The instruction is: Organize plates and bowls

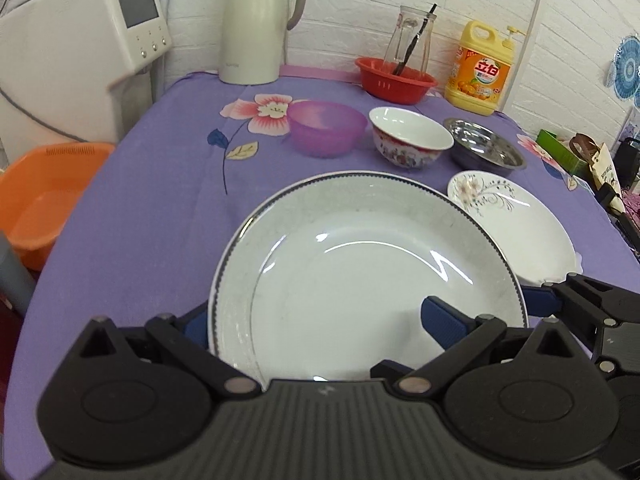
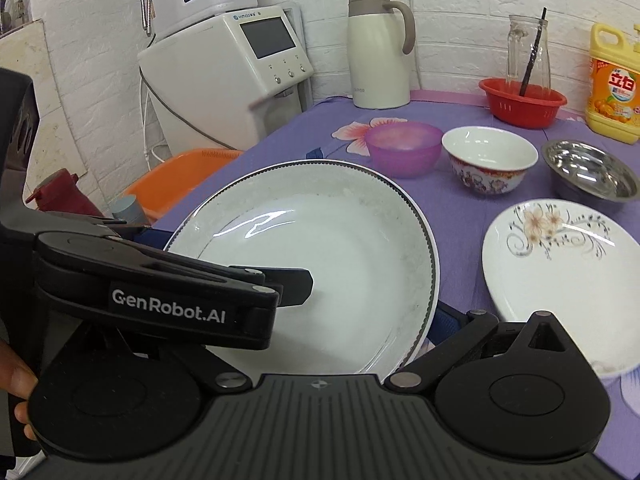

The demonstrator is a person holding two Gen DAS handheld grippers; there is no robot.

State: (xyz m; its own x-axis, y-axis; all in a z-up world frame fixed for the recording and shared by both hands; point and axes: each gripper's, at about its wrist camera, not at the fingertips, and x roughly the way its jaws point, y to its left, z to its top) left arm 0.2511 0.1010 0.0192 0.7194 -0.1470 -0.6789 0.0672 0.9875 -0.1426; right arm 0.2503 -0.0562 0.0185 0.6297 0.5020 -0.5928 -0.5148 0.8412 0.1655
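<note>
A large white plate with a dark rim [image 1: 360, 264] [image 2: 320, 240] fills the near table. My left gripper [image 1: 318, 322] is shut on its wall, the left pad [image 1: 196, 326] under the rim and the right pad [image 1: 440, 320] inside the plate. My right gripper [image 2: 320, 320] holds the opposite side. Its blue pad [image 2: 444, 320] sits under the rim, and the left gripper [image 2: 228, 258] hides its other finger. Right of the large plate lies a flowered plate [image 1: 516, 220] [image 2: 560, 272]. Behind stand a purple bowl [image 1: 326, 128], a painted ceramic bowl [image 1: 410, 138] and a steel bowl [image 1: 486, 148].
At the back of the purple-clothed table [image 1: 160, 200] stand a cream jug [image 1: 256, 28], a red basket with a glass [image 1: 394, 80] and a yellow detergent bottle [image 1: 480, 72]. An orange basin [image 1: 40, 192] and a white dispenser [image 1: 80, 40] sit off the left edge. A hand [image 2: 16, 392] holds the left gripper.
</note>
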